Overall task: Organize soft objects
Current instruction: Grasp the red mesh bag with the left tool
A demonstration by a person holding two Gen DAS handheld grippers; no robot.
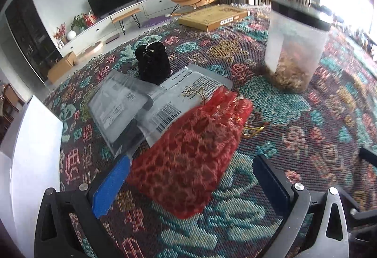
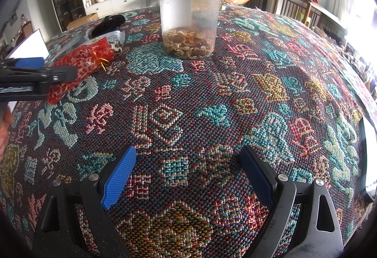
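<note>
Living room behind; worktop [image 2: 188, 104] draped in patterned woven cloth. Left hand-held gripper [image 1: 190, 177] wide open, straddling red mesh pouch [image 1: 190, 154], not yet gripping. Right hand-held gripper [image 2: 188, 170] wide open, empty. Black pouch [image 1: 153, 64] and 2 plastic packets [image 1: 122, 107] unsorted nearby. Sorting barely begun, apparently. Destination unseen; jar [image 2: 189, 15] contents unclear.

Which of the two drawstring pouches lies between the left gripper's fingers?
The red pouch, gold-tied, between the open left gripper; the black pouch sits farther back, behind the plastic packets.
</note>
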